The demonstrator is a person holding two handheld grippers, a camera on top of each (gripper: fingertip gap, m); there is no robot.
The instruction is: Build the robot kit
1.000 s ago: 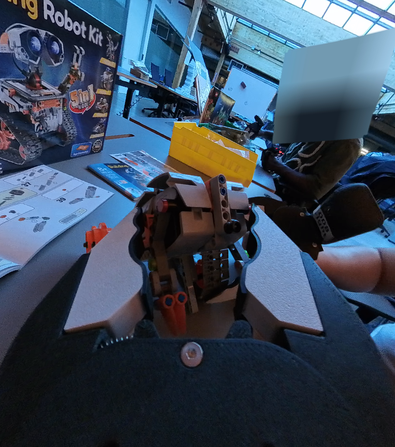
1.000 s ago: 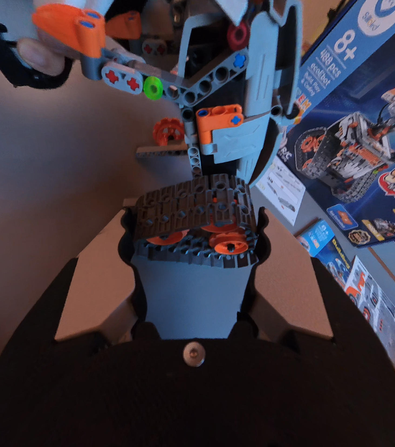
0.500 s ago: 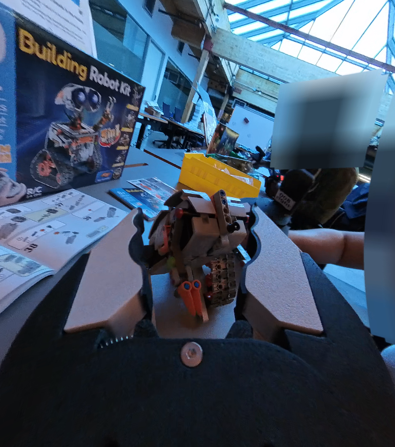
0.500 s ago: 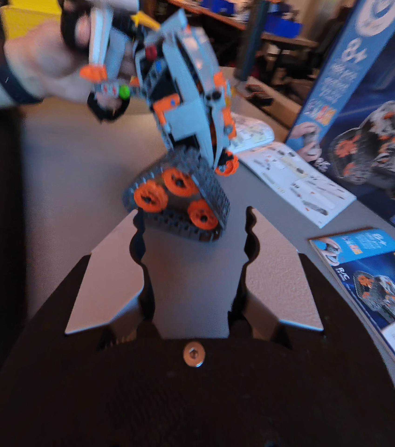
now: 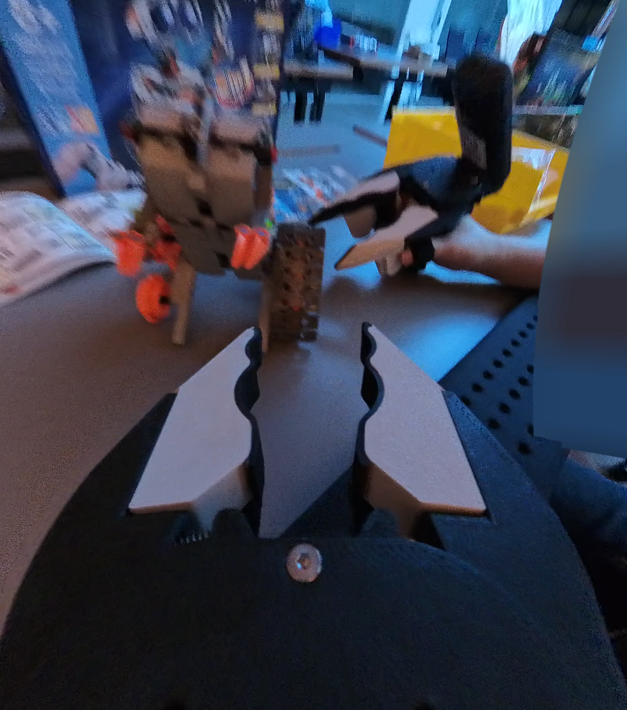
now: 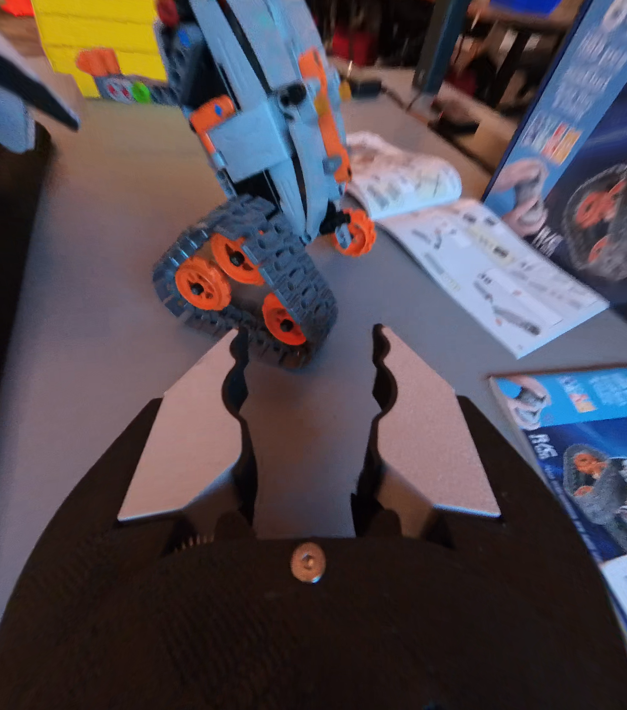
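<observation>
left claw [image 5: 310, 338]: sprung apart, nothing in it, hanging just short of the robot's track
right claw [image 6: 306, 338]: also gaping and empty, its tips right by the tread; from the left view it sits off to the side, low over the bench
robot [image 6: 265, 184]: grey and orange brick build, standing on the bench [image 6: 92, 269] tilted on one tracked side, neither claw touching it as far as I can tell
track [image 6: 246, 284]: grey tread round three orange wheels, only one side fitted; another orange wheel [image 6: 356, 232] sits bare
manual [image 6: 477, 265]: open beside the robot
box [image 6: 592, 134]: upright behind it
bin [image 6: 100, 42]: yellow, far end
</observation>
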